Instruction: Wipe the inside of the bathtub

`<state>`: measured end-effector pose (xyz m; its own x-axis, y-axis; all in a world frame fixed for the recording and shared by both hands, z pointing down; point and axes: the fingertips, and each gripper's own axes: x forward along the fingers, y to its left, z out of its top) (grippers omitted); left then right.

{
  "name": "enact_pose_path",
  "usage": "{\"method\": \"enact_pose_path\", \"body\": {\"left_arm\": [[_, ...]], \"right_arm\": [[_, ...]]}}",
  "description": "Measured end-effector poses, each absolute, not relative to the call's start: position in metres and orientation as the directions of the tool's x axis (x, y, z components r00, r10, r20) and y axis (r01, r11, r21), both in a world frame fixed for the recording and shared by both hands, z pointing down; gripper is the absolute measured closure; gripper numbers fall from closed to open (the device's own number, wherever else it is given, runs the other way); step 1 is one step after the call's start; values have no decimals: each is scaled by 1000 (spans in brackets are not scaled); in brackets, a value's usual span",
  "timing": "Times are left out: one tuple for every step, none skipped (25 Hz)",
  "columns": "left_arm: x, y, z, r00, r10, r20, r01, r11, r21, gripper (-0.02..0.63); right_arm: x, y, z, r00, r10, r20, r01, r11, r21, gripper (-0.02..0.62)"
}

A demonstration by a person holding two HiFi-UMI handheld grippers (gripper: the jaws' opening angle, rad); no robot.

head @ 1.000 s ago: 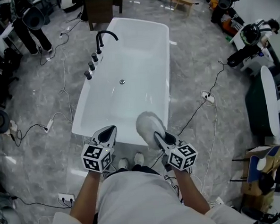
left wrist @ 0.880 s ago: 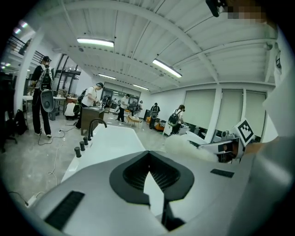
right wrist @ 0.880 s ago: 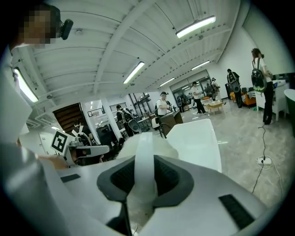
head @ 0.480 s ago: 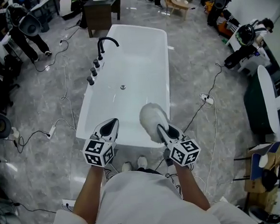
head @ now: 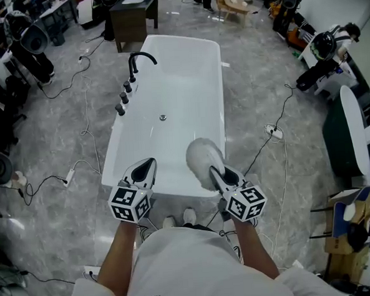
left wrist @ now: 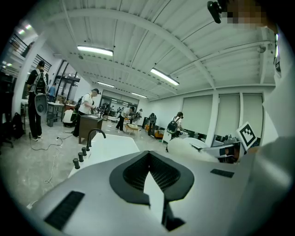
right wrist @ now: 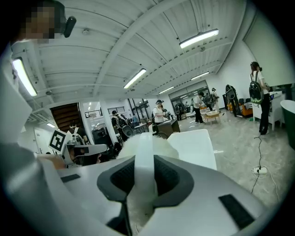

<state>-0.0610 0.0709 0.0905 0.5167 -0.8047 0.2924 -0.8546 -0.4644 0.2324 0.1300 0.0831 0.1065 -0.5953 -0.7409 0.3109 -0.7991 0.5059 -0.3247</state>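
The right gripper (head: 217, 178) has its fingers clamped on a fluffy white pad (head: 200, 157), which hangs over the near end of the tub (head: 169, 89), close to its right rim. The left gripper (head: 144, 170) hovers over the tub's near left corner, its fingers together with nothing between them.

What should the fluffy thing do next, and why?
Probably lower the right tongs so the fluffy white duster they grip presses onto the bathtub floor. The duster seems to hang over the tub's near end without touching the inside, so no wiping can start. The left tongs are shut on nothing, so the job falls to the right.
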Motion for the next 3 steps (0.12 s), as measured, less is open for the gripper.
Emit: {"method": "enact_pose_path", "body": {"left_arm": [[-60, 71, 90, 517, -805, 292, -855, -464, 232, 600], [-60, 71, 89, 517, -805, 291, -855, -465, 232, 600], [-59, 71, 88, 517, -805, 290, -854, -465, 232, 600]], "right_arm": [[130, 83, 107, -597, -738, 313, -798, 509, -322, 497], [130, 83, 107, -599, -736, 316, -798, 512, -319, 497], [130, 83, 107, -600, -734, 318, -797, 515, -316, 497]]}}
